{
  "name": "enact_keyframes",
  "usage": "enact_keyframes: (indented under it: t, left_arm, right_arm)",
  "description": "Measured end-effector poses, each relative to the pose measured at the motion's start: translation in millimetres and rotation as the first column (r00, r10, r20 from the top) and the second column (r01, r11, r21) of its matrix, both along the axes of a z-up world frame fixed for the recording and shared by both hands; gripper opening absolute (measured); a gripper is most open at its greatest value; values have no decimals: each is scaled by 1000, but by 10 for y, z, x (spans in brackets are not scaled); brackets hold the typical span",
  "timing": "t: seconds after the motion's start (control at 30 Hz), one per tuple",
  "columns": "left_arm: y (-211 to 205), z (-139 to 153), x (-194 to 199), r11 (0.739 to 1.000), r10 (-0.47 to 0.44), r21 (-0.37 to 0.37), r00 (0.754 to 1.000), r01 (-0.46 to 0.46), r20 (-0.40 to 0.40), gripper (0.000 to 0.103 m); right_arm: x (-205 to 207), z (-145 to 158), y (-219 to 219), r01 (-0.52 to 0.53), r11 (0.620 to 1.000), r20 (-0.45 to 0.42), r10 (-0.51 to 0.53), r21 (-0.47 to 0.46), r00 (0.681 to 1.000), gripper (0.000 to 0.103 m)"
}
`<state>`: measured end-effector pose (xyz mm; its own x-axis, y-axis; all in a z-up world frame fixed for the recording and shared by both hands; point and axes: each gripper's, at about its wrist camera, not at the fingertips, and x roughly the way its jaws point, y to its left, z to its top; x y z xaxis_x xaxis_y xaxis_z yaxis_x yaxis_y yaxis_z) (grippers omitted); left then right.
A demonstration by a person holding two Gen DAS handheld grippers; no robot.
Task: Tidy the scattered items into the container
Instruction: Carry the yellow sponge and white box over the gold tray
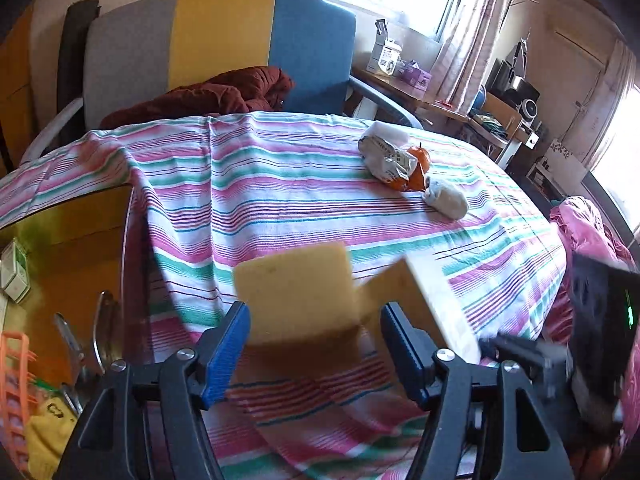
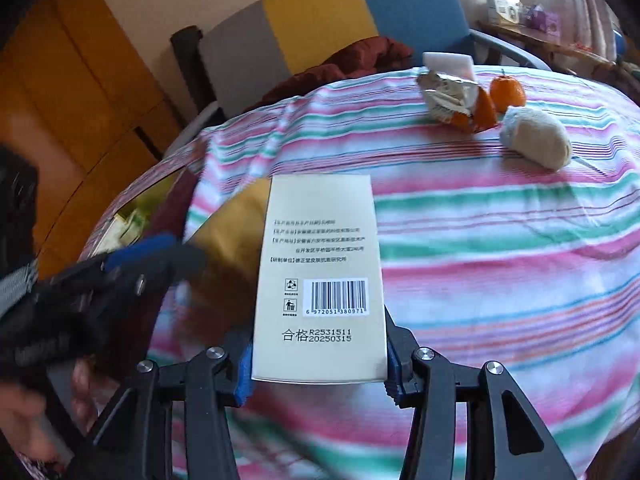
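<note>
My left gripper [image 1: 314, 352] has its jaws apart, with a yellow sponge [image 1: 296, 292] between and just ahead of them; only the left finger seems near it, so the grip is unclear. My right gripper [image 2: 320, 368] is shut on a cream box with a barcode [image 2: 322, 276], also seen at the right in the left wrist view [image 1: 424, 304]. On the striped cloth farther off lie a snack packet [image 2: 452, 96], an orange [image 2: 507, 92], a rolled sock [image 2: 536, 142] and a white block [image 2: 448, 64]. An orange basket [image 1: 16, 396] sits at the lower left.
The striped cloth [image 1: 280, 184] covers a table; bare glossy tabletop [image 1: 72, 248] shows at the left with cutlery and a small carton. A grey-yellow-blue chair [image 1: 220, 48] with a dark red garment stands behind. A pink quilt [image 1: 580, 228] lies at the right.
</note>
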<state>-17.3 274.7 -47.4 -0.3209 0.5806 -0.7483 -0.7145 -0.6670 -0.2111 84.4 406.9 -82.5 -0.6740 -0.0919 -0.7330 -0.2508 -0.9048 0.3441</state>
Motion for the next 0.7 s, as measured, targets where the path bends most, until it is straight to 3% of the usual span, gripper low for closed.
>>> enact_keyframes:
  t: [0.07, 0.13, 0.33, 0.43, 0.6, 0.7]
  left_arm:
    - [30, 43, 34, 1000, -13, -13, 1000, 13, -26, 73]
    - [108, 24, 51, 998, -26, -53, 998, 23, -52, 76]
    - [184, -173, -126, 998, 7, -56, 1000, -6, 18, 81]
    - [216, -228, -172, 996, 11, -88, 1000, -12, -12, 80]
    - [153, -262, -182, 991, 77, -106, 997, -78, -14, 69]
    - [140, -281, -133, 991, 56, -123, 998, -60, -33, 65]
  right_arm:
    - [90, 25, -115, -18, 1000, -16, 18, 4, 1000, 50]
    - [172, 86, -118, 36, 998, -33, -34, 50, 999, 50]
    - [185, 162, 241, 164, 986, -43, -163, 29, 986, 50]
    - [170, 148, 291, 177, 984, -39, -176, 22, 984, 50]
    - [124, 113, 231, 174, 985, -34, -173, 5, 984, 50]
    - [126, 119, 169, 169, 986, -32, -169, 7, 985, 50]
